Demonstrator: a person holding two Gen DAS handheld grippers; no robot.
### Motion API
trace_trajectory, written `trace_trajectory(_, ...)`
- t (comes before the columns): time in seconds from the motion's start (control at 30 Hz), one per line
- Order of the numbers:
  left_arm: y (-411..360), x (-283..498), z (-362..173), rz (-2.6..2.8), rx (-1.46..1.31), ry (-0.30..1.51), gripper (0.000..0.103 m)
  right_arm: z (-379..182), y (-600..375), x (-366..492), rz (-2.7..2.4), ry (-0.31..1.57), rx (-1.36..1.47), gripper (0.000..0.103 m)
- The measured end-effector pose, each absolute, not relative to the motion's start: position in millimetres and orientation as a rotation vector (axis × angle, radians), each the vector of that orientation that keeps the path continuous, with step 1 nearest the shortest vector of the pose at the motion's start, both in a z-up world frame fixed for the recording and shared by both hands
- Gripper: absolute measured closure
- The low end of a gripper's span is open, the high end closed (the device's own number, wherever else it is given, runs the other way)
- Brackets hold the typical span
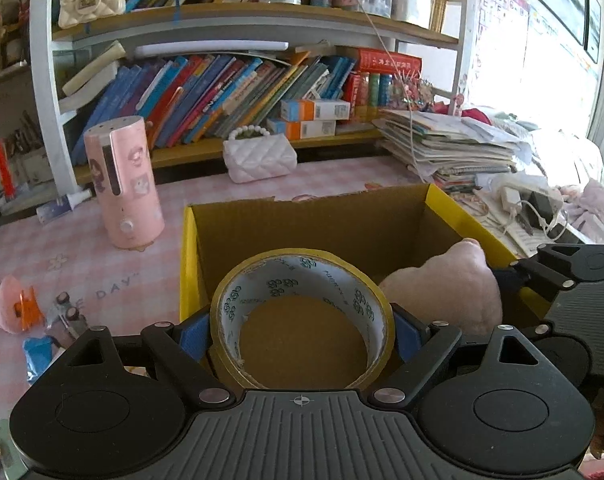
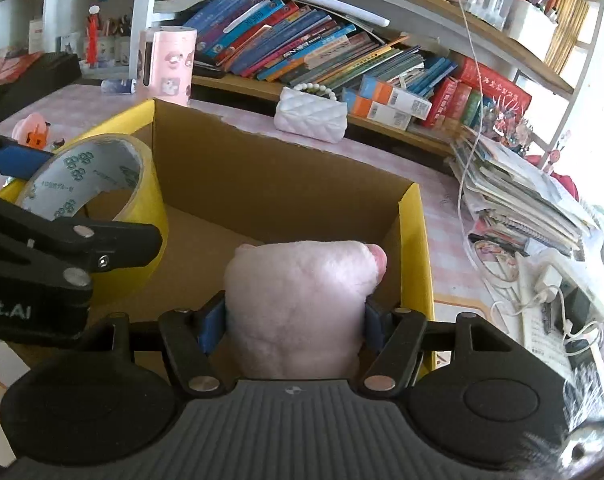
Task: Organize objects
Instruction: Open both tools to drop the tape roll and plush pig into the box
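My left gripper [image 1: 302, 330] is shut on a yellow tape roll [image 1: 376, 300] and holds it over the open cardboard box [image 1: 302, 220] with yellow outer sides. My right gripper [image 2: 293, 316] is shut on a pink plush toy [image 2: 297, 292] and holds it over the same box [image 2: 261, 176], at its right side. The plush [image 1: 454, 288] shows at the right in the left wrist view. The tape roll [image 2: 149, 184] and the left gripper's arm show at the left in the right wrist view. The box floor looks bare.
The box stands on a pink checked tablecloth [image 1: 81, 264]. A pink cylinder device [image 1: 121, 184], a white quilted purse [image 1: 259, 160], small clips and items [image 1: 29, 312] lie left of the box. A paper stack [image 1: 454, 148] and chargers [image 1: 530, 204] lie right. Bookshelves stand behind.
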State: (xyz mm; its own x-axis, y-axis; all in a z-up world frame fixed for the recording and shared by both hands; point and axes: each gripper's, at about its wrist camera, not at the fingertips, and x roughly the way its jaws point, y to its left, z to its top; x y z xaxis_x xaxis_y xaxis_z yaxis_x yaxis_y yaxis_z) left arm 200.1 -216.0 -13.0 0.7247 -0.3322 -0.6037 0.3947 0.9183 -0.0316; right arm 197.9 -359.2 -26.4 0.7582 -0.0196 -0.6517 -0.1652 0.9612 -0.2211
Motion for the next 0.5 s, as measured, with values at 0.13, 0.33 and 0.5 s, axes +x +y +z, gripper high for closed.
trace_trajectory(0.13, -216.6, 197.0, -13.3, -0.384, 0.106, 0.638, 0.013, -26.8, -358.6, 194.4, 0.067, 0.696, -0.279, 0.038)
trace_trajectory(0.33, -213.2, 184.6, -6.4, -0.387, 0.090, 0.597, 0.013, -21.9, -358.7, 189.9, 0.103, 0.692, -0.196, 0.031)
trace_trajectory(0.5, -209.3, 163.1, 9.8, -0.385, 0.088, 0.470, 0.009, -9.2, -352.3, 177.4, 0.089, 0.626, -0.186, 0.026)
